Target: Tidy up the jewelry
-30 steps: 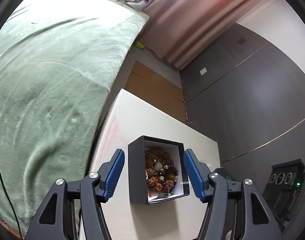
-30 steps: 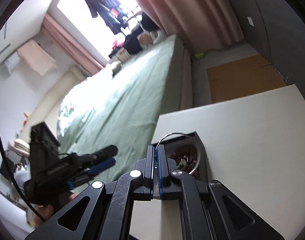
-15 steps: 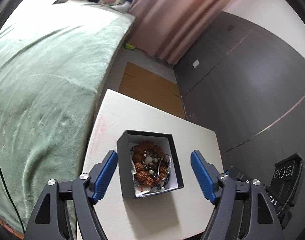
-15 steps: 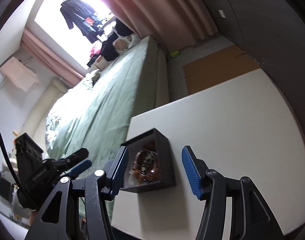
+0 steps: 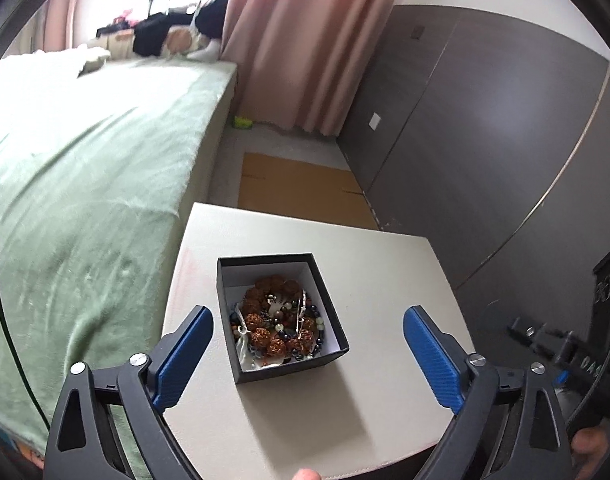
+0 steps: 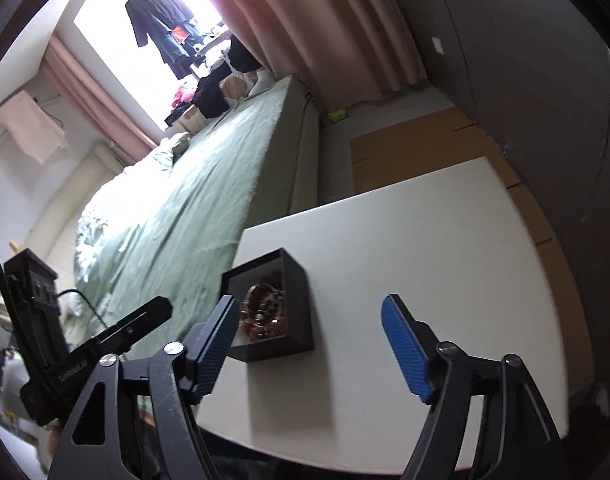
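A black box (image 5: pixel 265 366) with a white lining stands open on the white table (image 5: pixel 385 280). It holds brown beaded bracelets (image 5: pixel 265 336), dark beads and a silver bangle (image 5: pixel 303 312). My left gripper (image 5: pixel 308 322) is open and empty, hovering above and in front of the box. My right gripper (image 6: pixel 311 316) is open and empty, to the right of the box (image 6: pixel 297 300), which shows the jewelry (image 6: pixel 261 312) inside. The left gripper's body (image 6: pixel 85 356) shows at the left of the right wrist view.
A bed with a green blanket (image 5: pixel 85 180) borders the table's left side. Dark wardrobe panels (image 5: pixel 485 140) stand to the right. Flat cardboard (image 5: pixel 301 188) lies on the floor beyond the table. Pink curtains (image 5: pixel 297 40) hang at the back.
My right gripper opened and let the silver bangle go into the box, then pulled back. My left gripper opened wider and drew back and up from the box.
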The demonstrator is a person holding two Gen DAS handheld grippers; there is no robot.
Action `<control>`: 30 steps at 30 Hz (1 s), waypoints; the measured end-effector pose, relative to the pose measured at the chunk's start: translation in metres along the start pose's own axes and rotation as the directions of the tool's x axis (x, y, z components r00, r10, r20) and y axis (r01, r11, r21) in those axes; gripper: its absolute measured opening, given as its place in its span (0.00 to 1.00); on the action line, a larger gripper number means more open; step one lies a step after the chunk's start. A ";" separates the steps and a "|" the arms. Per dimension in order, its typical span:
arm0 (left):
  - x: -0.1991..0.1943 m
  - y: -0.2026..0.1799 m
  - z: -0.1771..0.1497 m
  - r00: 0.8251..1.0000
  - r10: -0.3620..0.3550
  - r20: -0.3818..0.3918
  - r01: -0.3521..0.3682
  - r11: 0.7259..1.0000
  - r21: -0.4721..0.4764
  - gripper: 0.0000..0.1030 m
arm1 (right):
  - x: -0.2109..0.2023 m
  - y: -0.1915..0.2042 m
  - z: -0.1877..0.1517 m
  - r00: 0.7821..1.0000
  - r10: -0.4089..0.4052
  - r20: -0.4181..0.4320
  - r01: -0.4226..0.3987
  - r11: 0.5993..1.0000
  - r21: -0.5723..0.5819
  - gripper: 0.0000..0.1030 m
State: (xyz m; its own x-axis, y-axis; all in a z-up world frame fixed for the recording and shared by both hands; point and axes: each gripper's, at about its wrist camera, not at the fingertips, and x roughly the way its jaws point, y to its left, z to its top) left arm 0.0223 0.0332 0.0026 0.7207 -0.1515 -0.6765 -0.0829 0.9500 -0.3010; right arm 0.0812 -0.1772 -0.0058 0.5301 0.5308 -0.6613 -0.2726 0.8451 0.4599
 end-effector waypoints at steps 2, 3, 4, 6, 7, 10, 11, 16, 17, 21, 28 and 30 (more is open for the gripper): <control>-0.005 -0.009 -0.005 1.000 0.017 0.026 -0.018 0.999 0.032 0.96 | -0.010 -0.003 0.000 0.999 -0.033 0.029 0.033 0.999 -0.005 0.80; -0.008 -0.013 -0.007 0.999 0.021 0.038 -0.023 0.999 0.045 0.97 | -0.014 -0.005 0.000 0.999 -0.033 0.037 0.033 0.999 -0.010 0.80; -0.010 -0.016 -0.009 0.999 0.022 0.048 -0.025 0.998 0.052 0.99 | -0.018 -0.005 -0.001 0.999 -0.034 0.041 0.035 0.999 -0.014 0.80; -0.013 -0.021 -0.014 0.998 0.024 0.063 -0.028 0.998 0.058 1.00 | -0.023 -0.006 -0.003 0.998 -0.051 0.044 0.052 0.998 -0.025 0.82; -0.013 -0.023 -0.017 0.997 0.030 0.064 -0.034 0.998 0.057 1.00 | -0.025 -0.007 -0.003 0.998 -0.061 0.034 0.062 0.998 -0.031 0.87; -0.013 -0.026 -0.024 0.996 0.057 0.070 -0.061 0.997 0.055 1.00 | -0.030 -0.009 -0.006 0.997 -0.075 0.034 0.076 0.996 -0.049 0.93; -0.014 -0.028 -0.026 0.995 0.066 0.079 -0.072 0.995 0.064 1.00 | -0.032 -0.010 -0.007 0.996 -0.083 0.037 0.085 0.995 -0.054 0.94; -0.024 -0.033 -0.030 0.990 0.071 0.120 -0.079 0.995 0.066 1.00 | -0.042 -0.012 -0.011 0.996 -0.081 0.035 0.083 0.993 -0.084 1.00; -0.026 -0.033 -0.030 0.989 0.070 0.127 -0.078 0.995 0.063 1.00 | -0.044 -0.012 -0.012 0.996 -0.083 0.036 0.086 0.992 -0.093 1.00; -0.029 -0.033 -0.030 0.988 0.072 0.137 -0.079 0.996 0.041 1.00 | -0.054 -0.011 -0.015 0.996 -0.082 0.043 0.087 0.988 -0.127 1.00; -0.031 -0.034 -0.031 0.985 0.081 0.150 -0.087 0.996 0.036 1.00 | -0.067 -0.009 -0.022 0.995 -0.074 0.072 0.085 0.981 -0.177 1.00; -0.031 -0.035 -0.031 0.985 0.080 0.152 -0.086 0.996 0.033 1.00 | -0.068 -0.012 -0.022 0.995 -0.077 0.070 0.088 0.981 -0.172 1.00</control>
State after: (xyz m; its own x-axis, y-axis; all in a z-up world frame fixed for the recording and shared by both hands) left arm -0.0189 -0.0034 0.0135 0.8080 -0.0319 -0.5884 -0.1215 0.9681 -0.2193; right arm 0.0310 -0.2221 0.0207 0.6044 0.4585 -0.6515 -0.3590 0.8868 0.2911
